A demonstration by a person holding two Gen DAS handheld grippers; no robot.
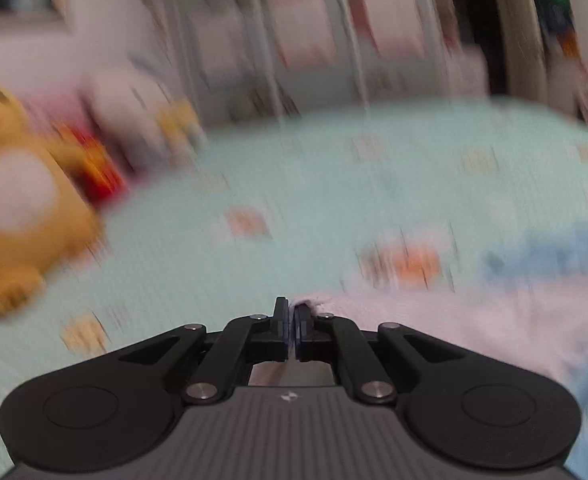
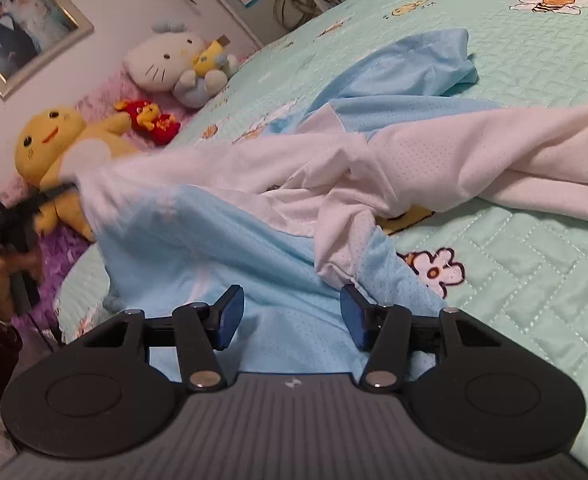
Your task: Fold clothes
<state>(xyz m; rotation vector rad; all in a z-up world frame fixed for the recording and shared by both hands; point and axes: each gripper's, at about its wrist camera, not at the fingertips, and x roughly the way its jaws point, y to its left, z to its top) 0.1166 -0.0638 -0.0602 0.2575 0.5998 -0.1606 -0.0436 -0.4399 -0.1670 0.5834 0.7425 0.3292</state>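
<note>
Garment (image 2: 253, 184) (white and light blue mesh) lies rumpled on the bed (image 2: 534, 280), one white edge lifted to the left. Left claw (image 1: 291, 320) is pinched closed on that white edge; right claw (image 2: 291, 316) gapes wide, low over the blue part. Risk: thin pinch slips under a quick pull (left view blurred), or the bunched cloth folds crooked. A hand (image 2: 7, 276) grips the left handle upright.

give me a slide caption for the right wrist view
Open right gripper poised over a white and light blue garment on the mint quilted bed, left gripper lifting its far edge.
</note>
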